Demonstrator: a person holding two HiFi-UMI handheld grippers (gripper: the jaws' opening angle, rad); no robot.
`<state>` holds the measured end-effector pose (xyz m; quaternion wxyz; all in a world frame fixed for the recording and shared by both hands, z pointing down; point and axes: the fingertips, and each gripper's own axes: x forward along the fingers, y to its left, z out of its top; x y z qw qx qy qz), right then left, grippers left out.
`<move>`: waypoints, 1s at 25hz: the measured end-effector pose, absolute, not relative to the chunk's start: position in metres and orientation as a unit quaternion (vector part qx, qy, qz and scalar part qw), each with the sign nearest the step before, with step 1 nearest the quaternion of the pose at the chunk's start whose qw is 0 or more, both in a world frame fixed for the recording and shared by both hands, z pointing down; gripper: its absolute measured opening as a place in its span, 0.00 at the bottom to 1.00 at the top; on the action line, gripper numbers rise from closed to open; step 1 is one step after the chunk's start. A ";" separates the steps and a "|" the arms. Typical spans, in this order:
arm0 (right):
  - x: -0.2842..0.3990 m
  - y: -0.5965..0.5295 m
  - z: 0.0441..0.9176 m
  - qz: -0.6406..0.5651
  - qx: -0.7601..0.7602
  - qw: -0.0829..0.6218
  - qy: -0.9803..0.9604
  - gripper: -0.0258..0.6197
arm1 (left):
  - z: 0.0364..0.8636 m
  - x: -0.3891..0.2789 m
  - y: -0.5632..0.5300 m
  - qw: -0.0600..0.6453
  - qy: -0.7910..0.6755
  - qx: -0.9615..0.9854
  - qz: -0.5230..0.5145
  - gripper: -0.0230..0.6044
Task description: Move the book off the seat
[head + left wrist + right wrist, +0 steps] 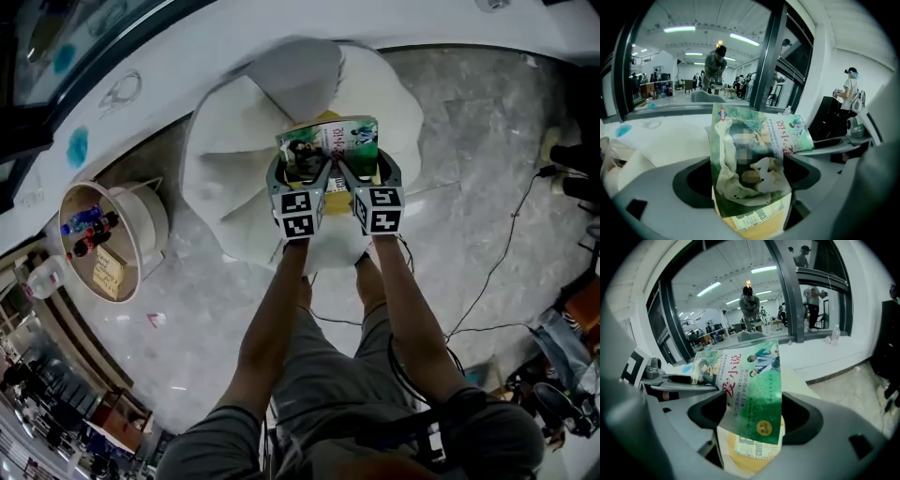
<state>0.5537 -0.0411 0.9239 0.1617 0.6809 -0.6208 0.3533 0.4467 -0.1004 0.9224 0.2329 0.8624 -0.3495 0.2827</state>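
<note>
Nearest, jaws of the left gripper [750, 197]: clenched on the near end of a book [751, 150], green cover turned toward the lens. Same with the jaws of the right gripper [754, 432]: grasping that book [751, 380] at its yellowish near end. From the head view, left gripper [302, 173] and right gripper [364, 173] side by side, just apart, sharing the book [330, 139], held over the far part of a white, petal-shaped seat [234, 131]. Near of the grippers, two bare forearms [272, 309]. Left of the seat, a round white bin [155, 220] with bottles [87, 225] inside. Right, grey floor [469, 169] crossed by a black cable [506, 248]. Far off, a white ledge [234, 47].
</note>
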 end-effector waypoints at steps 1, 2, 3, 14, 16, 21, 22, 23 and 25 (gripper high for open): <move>0.554 -0.045 0.903 0.343 0.684 0.155 -0.625 0.60 | 0.901 0.447 -0.104 0.223 -0.354 0.865 0.276 0.75; 0.554 -0.048 0.882 0.333 0.686 0.148 -0.629 0.59 | 0.879 0.447 -0.107 0.213 -0.359 0.868 0.270 0.75; 0.554 -0.050 0.860 0.323 0.689 0.140 -0.633 0.59 | 0.857 0.447 -0.109 0.202 -0.364 0.870 0.263 0.75; 0.539 -0.063 0.597 0.202 0.668 0.071 -0.713 0.59 | 0.582 0.425 -0.105 0.105 -0.458 0.866 0.170 0.75; 0.531 -0.061 0.562 0.190 0.655 0.063 -0.729 0.60 | 0.542 0.415 -0.098 0.091 -0.477 0.859 0.163 0.75; 0.491 -0.051 0.501 0.178 0.611 0.047 -0.770 0.60 | 0.477 0.372 -0.072 0.077 -0.543 0.823 0.147 0.75; 0.478 -0.052 0.492 0.172 0.601 0.047 -0.779 0.60 | 0.469 0.359 -0.069 0.077 -0.556 0.815 0.142 0.75; 0.465 -0.053 0.484 0.167 0.591 0.047 -0.788 0.60 | 0.461 0.346 -0.066 0.078 -0.566 0.809 0.137 0.75; 0.442 -0.050 0.470 0.159 0.576 0.045 -0.801 0.60 | 0.447 0.322 -0.060 0.074 -0.575 0.804 0.131 0.75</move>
